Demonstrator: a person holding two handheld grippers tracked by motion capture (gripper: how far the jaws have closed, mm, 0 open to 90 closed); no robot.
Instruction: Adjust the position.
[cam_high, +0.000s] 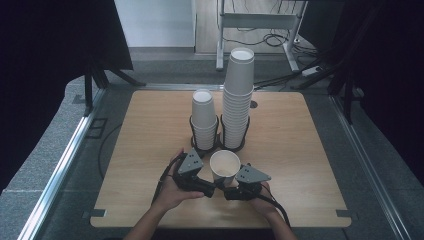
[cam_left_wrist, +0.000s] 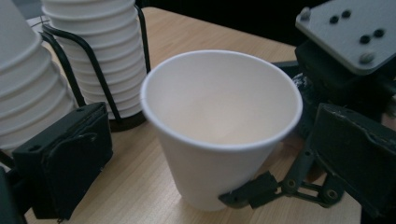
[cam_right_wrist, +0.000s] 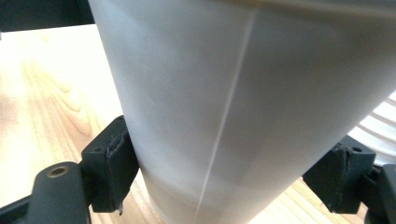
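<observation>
Empty paper cup (cam_high: 224, 167) near table (cam_high: 310, 165) front edge is being clamped low by right gripper (cam_high: 235, 191); left gripper (cam_high: 209, 188) jaws wide, w/ cup between, untouched. Behind, 2 cup stacks (cam_high: 238, 95) are being held in wire holder (cam_high: 218, 145).

Dim, dark edges; close views perhaps blurred.
</observation>
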